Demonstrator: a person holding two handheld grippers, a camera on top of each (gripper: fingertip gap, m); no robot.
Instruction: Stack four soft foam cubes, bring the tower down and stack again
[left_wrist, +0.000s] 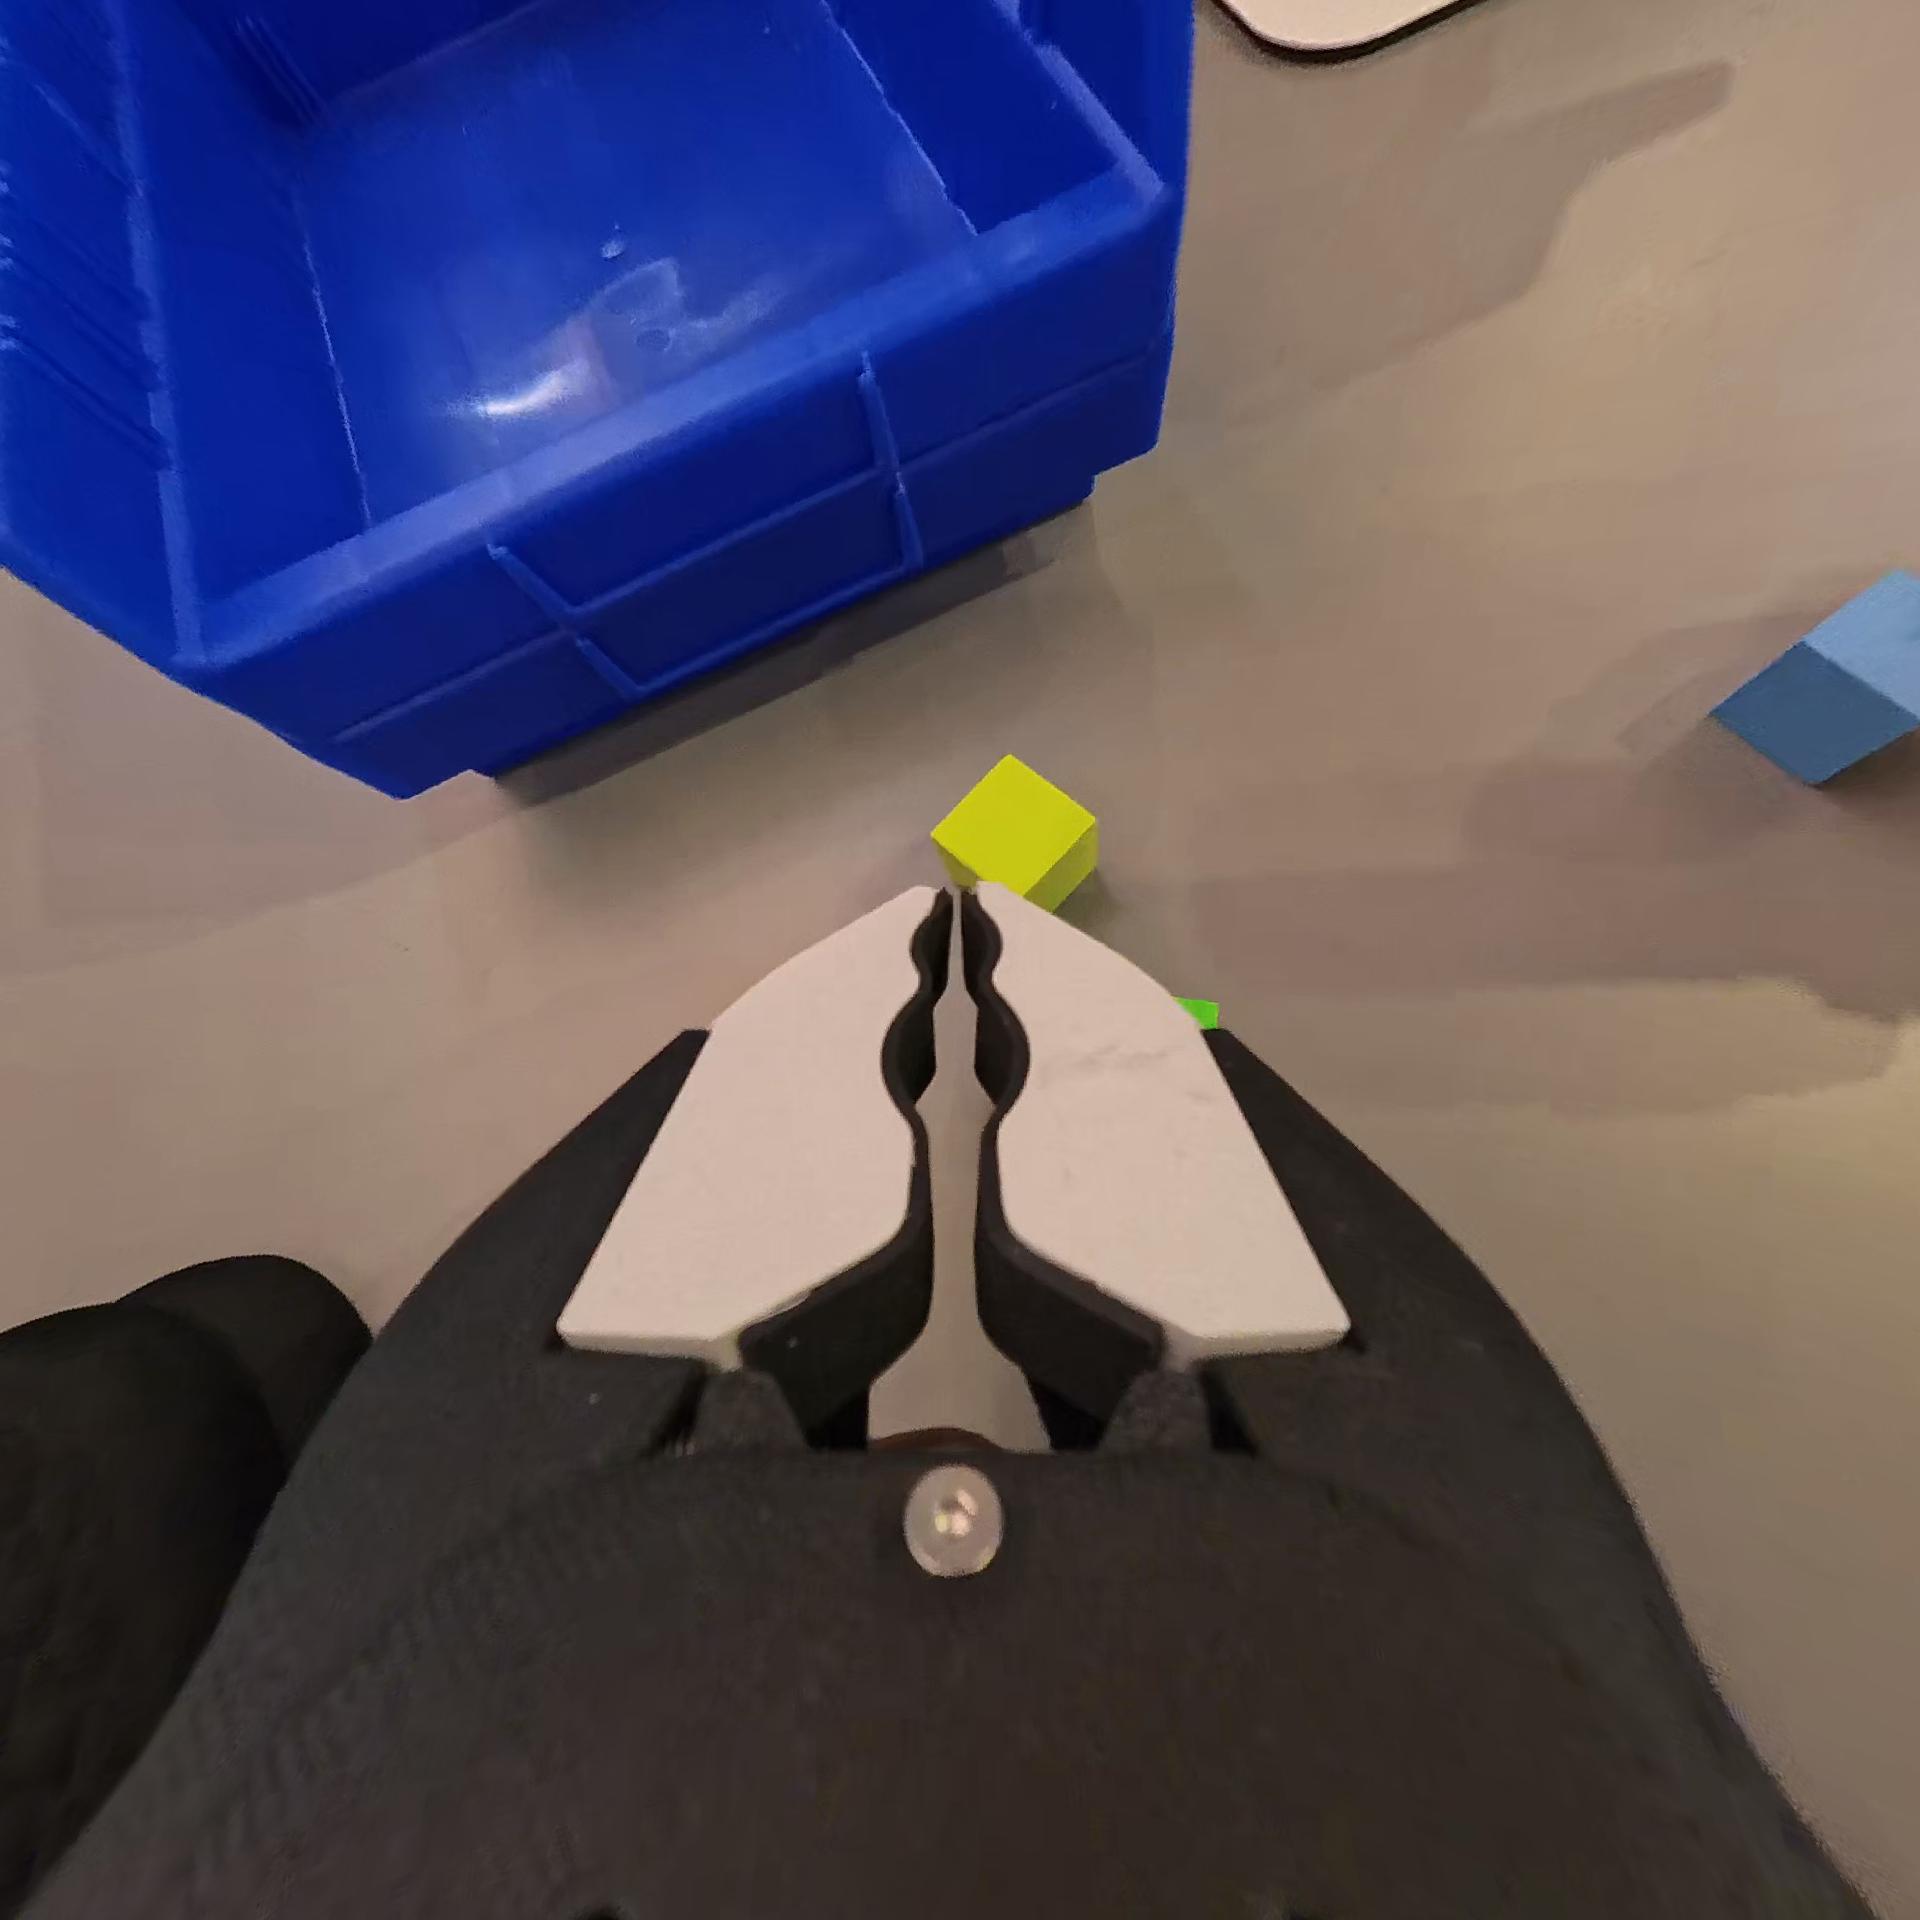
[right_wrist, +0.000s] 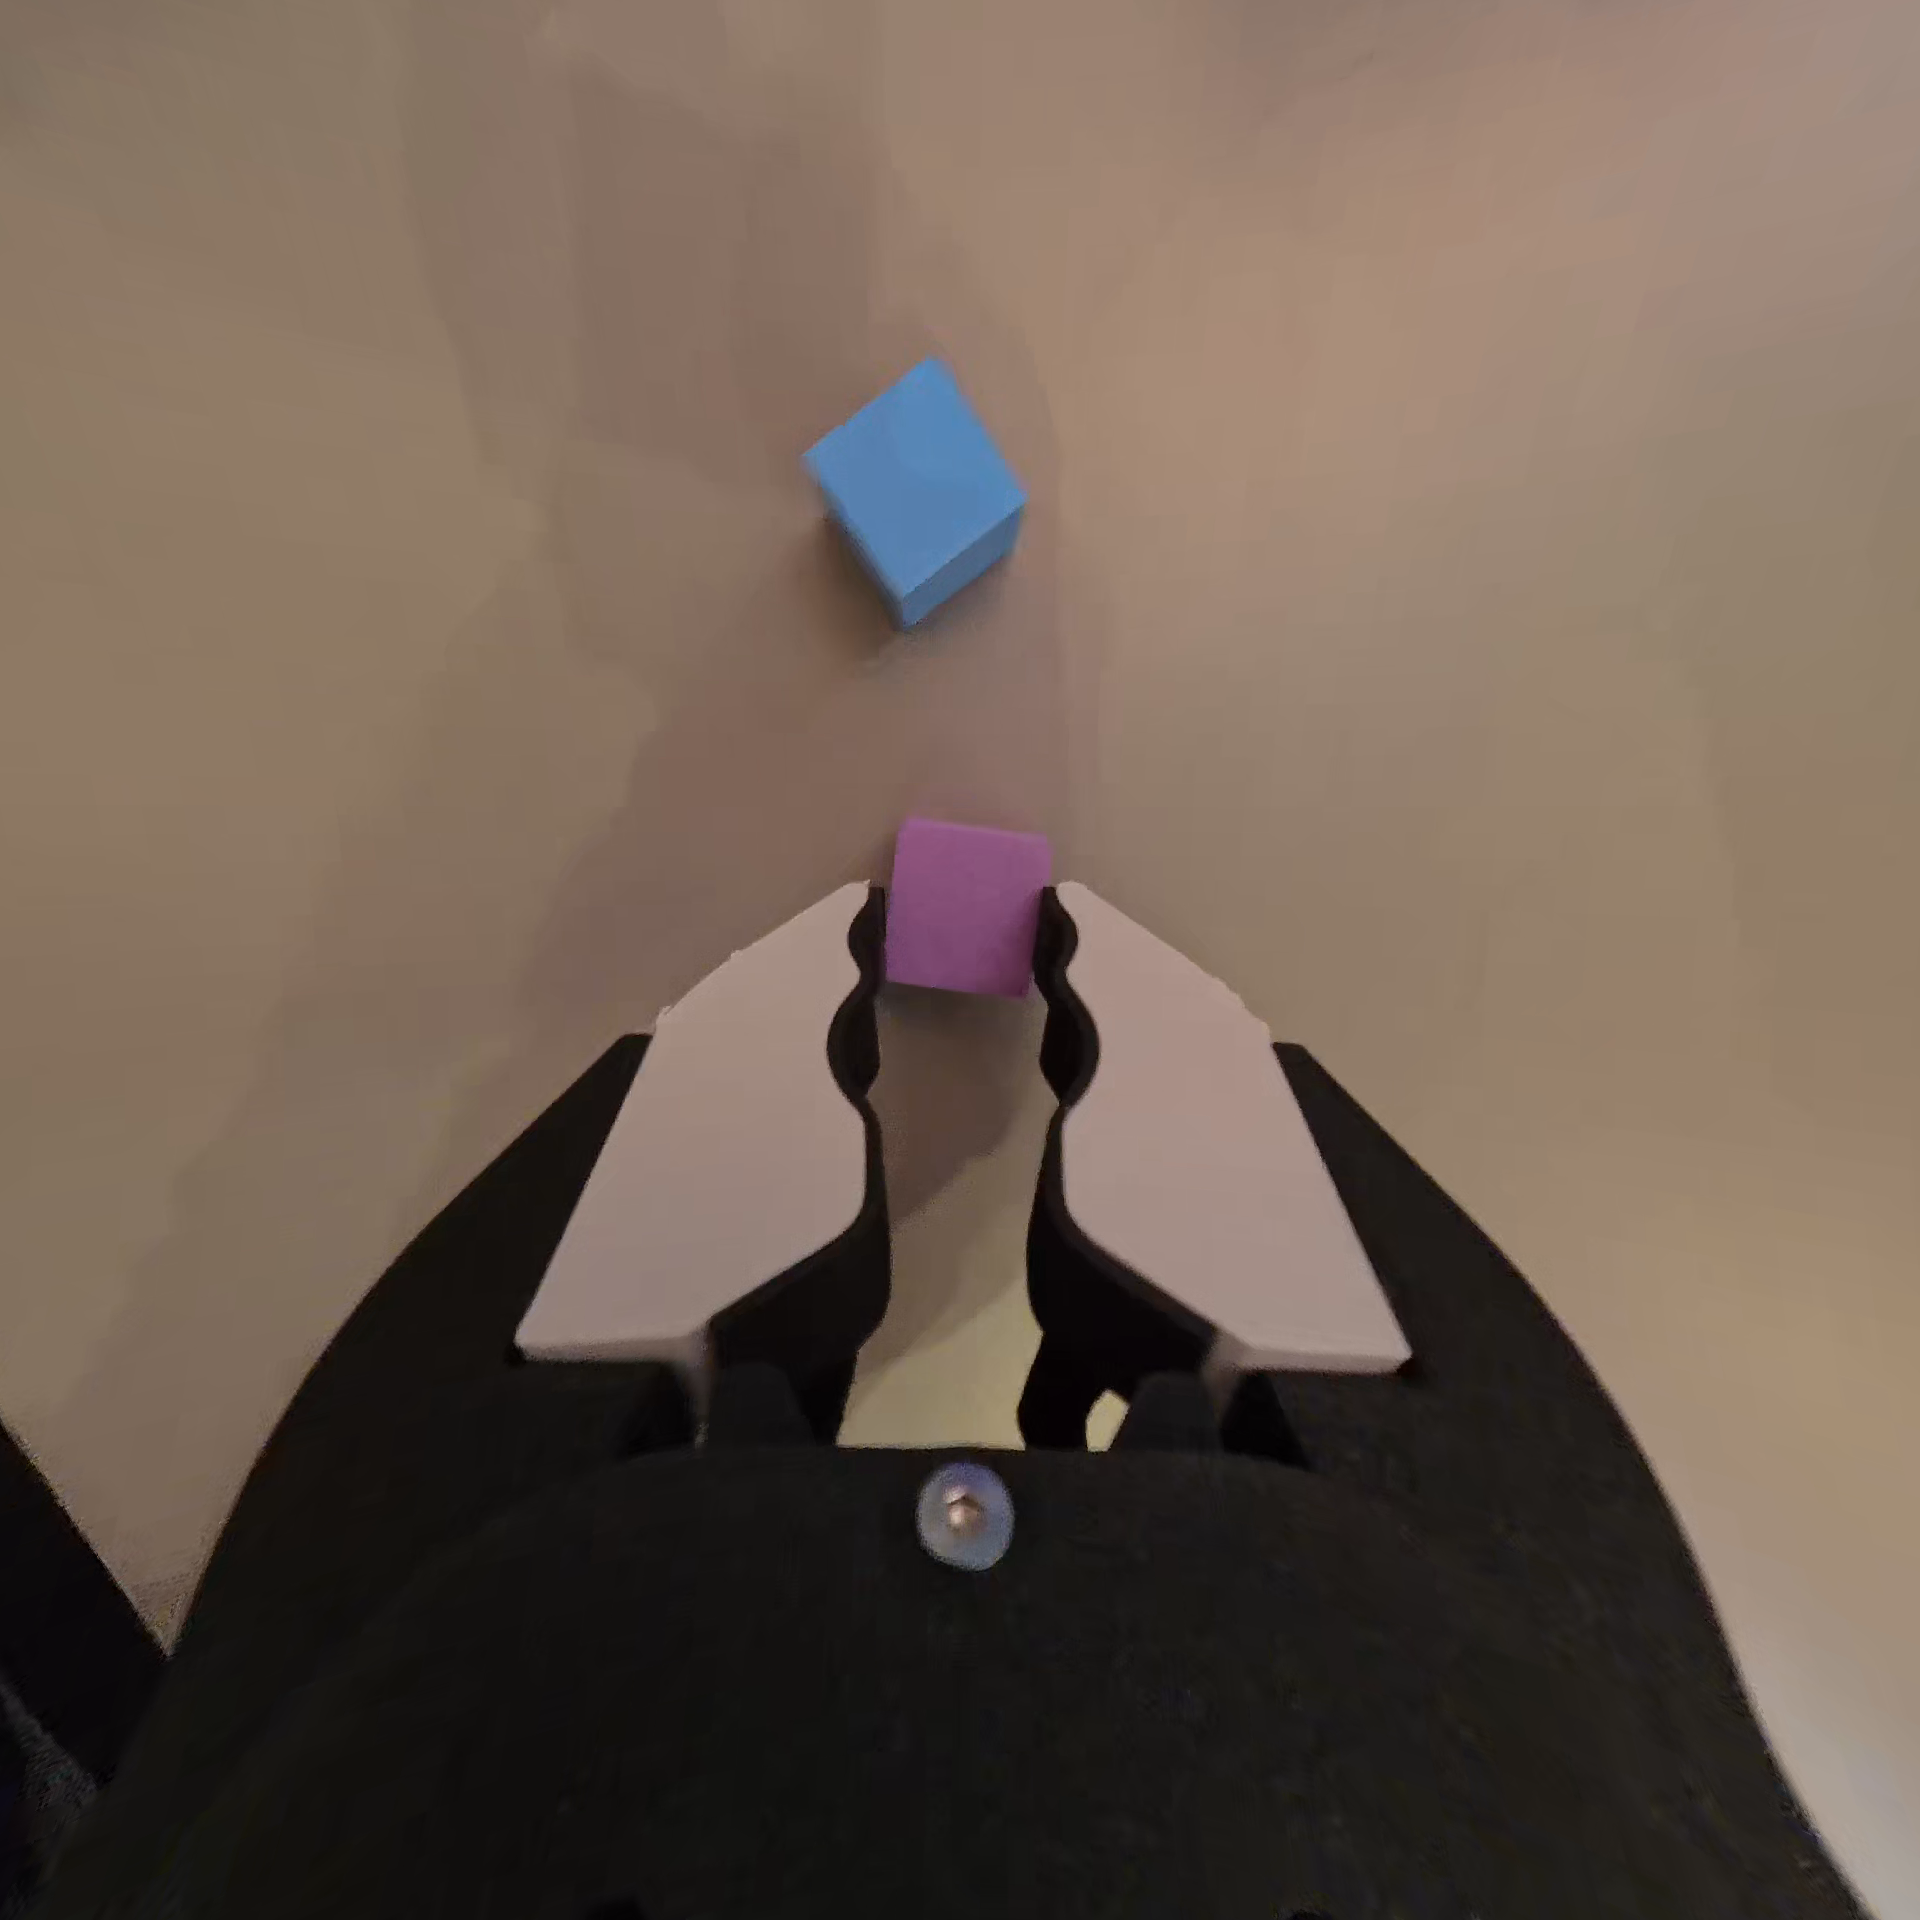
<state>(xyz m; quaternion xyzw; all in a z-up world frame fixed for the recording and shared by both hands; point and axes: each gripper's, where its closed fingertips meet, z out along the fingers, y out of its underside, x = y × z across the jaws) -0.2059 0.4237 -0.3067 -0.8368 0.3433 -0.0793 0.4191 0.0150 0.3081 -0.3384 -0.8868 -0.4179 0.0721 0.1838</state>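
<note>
right claw (right_wrist: 964, 902) tight around plain, unlabelled purple cube (right_wrist: 966, 909)

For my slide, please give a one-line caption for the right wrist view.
Right gripper grips a purple cube between its fingertips, a blue cube lying ahead on the table.

A large blue plastic bin (left_wrist: 644, 343) stands on the grey tabletop (left_wrist: 1455, 416), its glossy interior catching the light — ribbed slots run along its front wall. At the far edge lies a white, dark-rimmed flat object (left_wrist: 1330, 21), mostly out of frame.
</note>
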